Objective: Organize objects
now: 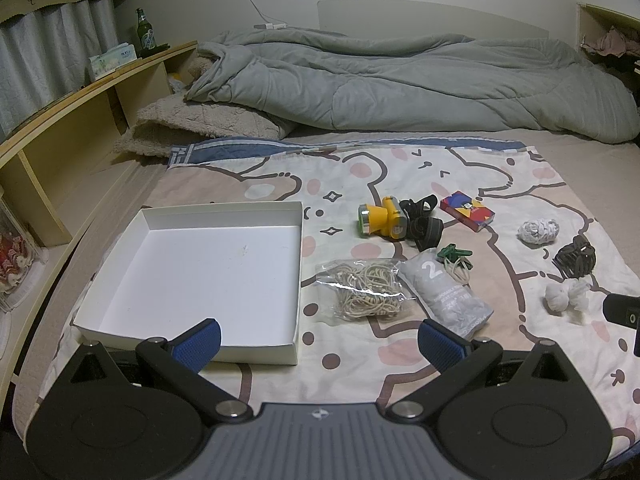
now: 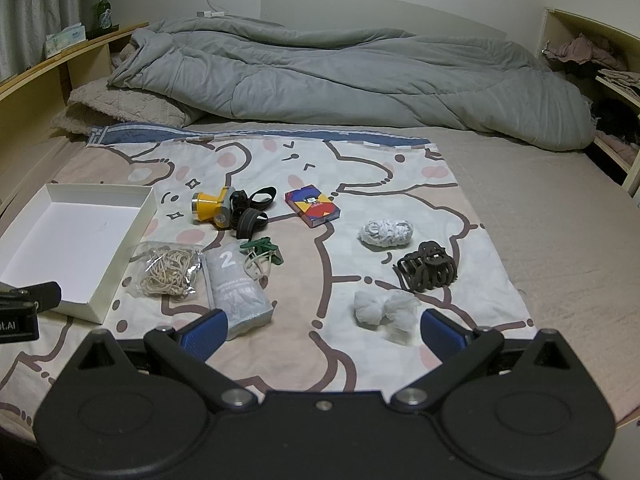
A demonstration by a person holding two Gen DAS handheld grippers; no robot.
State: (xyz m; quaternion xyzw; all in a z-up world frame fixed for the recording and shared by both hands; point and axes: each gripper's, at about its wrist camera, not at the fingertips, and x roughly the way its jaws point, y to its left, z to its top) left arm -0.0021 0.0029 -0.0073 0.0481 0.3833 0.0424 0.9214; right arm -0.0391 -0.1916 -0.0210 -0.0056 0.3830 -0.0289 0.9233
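Note:
An empty white box (image 1: pixel 224 210) (image 2: pixel 132 224) lies on the patterned cloth at the left. To its right lie a bag of rubber bands (image 1: pixel 366 290) (image 2: pixel 166 270), a grey packet marked 2 (image 1: pixel 446 294) (image 2: pixel 236 288), green clips (image 1: pixel 454 254) (image 2: pixel 262 248), a yellow headlamp (image 1: pixel 382 216) (image 2: pixel 212 206), a colourful card box (image 1: pixel 466 210) (image 2: pixel 312 204), a white wad (image 1: pixel 538 230) (image 2: pixel 386 232), a brown hair claw (image 1: pixel 574 260) (image 2: pixel 426 266) and a white bundle (image 1: pixel 566 296) (image 2: pixel 382 308). My left gripper (image 1: pixel 320 340) is open near the box's front edge. My right gripper (image 2: pixel 322 330) is open, near the white bundle.
A grey duvet (image 1: pixel 400 80) and a beige blanket (image 1: pixel 200 124) are piled at the back of the bed. A wooden shelf (image 1: pixel 80 128) with a green bottle (image 1: pixel 145 32) runs along the left. Another shelf (image 2: pixel 600 80) with clothes stands at the right.

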